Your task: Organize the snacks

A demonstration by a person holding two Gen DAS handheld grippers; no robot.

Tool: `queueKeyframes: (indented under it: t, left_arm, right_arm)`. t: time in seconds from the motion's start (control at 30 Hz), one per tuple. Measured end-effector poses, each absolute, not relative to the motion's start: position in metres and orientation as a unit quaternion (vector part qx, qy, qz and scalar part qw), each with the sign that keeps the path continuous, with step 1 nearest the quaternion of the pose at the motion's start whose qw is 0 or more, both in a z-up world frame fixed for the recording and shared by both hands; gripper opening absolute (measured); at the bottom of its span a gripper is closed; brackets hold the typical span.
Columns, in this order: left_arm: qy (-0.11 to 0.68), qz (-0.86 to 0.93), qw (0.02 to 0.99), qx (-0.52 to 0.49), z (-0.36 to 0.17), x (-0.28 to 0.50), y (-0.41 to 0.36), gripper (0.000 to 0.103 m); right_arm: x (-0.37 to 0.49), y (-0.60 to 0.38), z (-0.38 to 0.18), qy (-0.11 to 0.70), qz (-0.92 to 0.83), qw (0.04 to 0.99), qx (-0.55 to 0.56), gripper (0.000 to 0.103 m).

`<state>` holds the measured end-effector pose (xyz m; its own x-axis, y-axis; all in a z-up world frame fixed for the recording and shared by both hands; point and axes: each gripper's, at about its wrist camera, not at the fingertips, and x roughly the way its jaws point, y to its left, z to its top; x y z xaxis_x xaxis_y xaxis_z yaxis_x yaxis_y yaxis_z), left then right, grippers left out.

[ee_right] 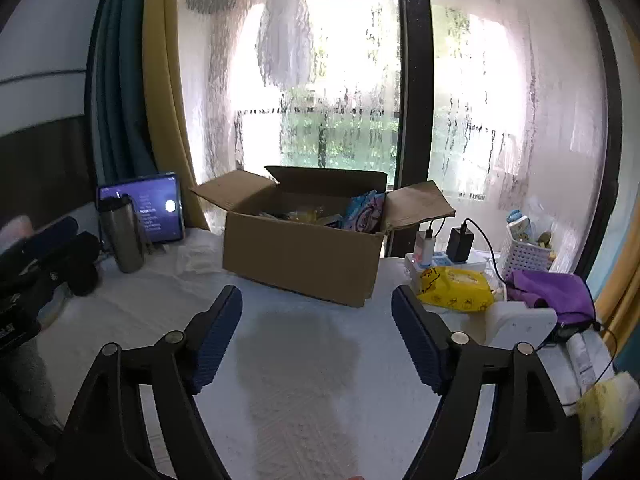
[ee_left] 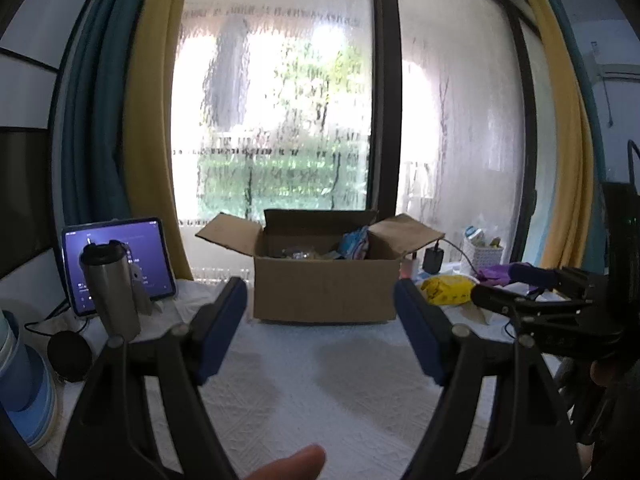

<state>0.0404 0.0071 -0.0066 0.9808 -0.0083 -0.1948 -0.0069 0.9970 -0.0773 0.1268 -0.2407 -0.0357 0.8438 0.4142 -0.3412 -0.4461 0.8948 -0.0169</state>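
An open cardboard box (ee_left: 324, 284) stands on the white table near the window, with snack packets (ee_left: 354, 244) inside; it also shows in the right wrist view (ee_right: 304, 256), where a blue-pink packet (ee_right: 366, 212) leans at its right inner side. My left gripper (ee_left: 320, 292) is open and empty, held back from the box. My right gripper (ee_right: 318, 298) is open and empty, also short of the box. The right gripper's body shows at the right edge of the left wrist view (ee_left: 520, 292).
A steel tumbler (ee_left: 110, 292) and a lit tablet (ee_left: 120, 260) stand at the left. A yellow tissue pack (ee_right: 456, 288), chargers (ee_right: 460, 244), a white basket (ee_right: 524, 256) and a purple cloth (ee_right: 552, 288) lie at the right. White table surface (ee_right: 296, 360) lies before the box.
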Motion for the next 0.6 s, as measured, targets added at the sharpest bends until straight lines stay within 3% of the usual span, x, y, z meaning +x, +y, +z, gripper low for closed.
queueKeyframes:
  t: [0.6]
  left_arm:
    - [0.072, 0.029, 0.997, -0.030, -0.011, 0.016, 0.008, 0.077]
  right_arm:
    - [0.080, -0.264, -0.036, 0.136, 0.199, 0.969, -0.045, 0.082]
